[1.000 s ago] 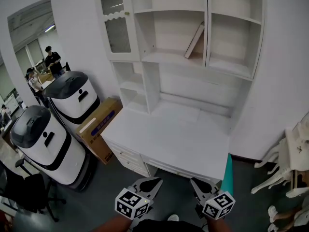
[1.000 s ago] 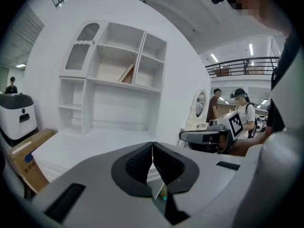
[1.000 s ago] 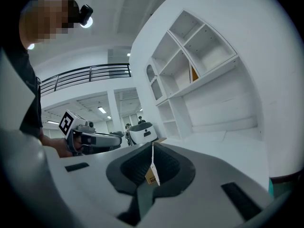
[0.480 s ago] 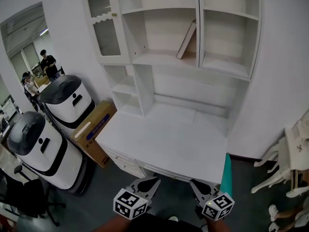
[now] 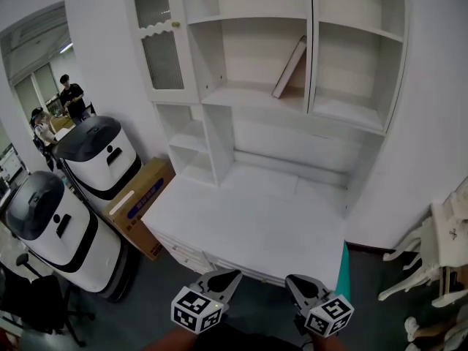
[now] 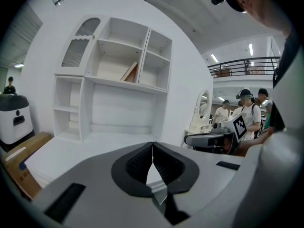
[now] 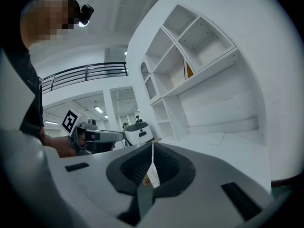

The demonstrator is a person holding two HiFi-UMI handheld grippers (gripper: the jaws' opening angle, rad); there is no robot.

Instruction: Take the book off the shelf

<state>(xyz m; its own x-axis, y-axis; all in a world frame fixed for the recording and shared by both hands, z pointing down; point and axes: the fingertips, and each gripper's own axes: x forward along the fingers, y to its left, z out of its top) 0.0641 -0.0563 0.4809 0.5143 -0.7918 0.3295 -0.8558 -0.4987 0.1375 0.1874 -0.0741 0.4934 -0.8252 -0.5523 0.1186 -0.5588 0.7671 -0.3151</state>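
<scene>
A thin book (image 5: 289, 68) leans tilted against the divider in the upper middle shelf compartment; it also shows in the left gripper view (image 6: 129, 72) and the right gripper view (image 7: 189, 71). My left gripper (image 5: 232, 275) and right gripper (image 5: 290, 278) sit side by side at the bottom of the head view, just before the desk's front edge and far below the book. The left jaws (image 6: 152, 144) meet in a thin line with nothing between them. The right jaws (image 7: 152, 144) are also shut and empty.
A white desk (image 5: 248, 225) with a shelf unit (image 5: 219, 123) stands ahead. Two white robots (image 5: 95, 152) and a cardboard box (image 5: 139, 196) stand at the left. A white chair (image 5: 450, 247) is at the right. People (image 5: 73, 93) stand far left.
Both grippers have drifted forward toward the desk's front edge, and the desk now sits closer in the head view. The jaws stay shut and the book has not moved.
</scene>
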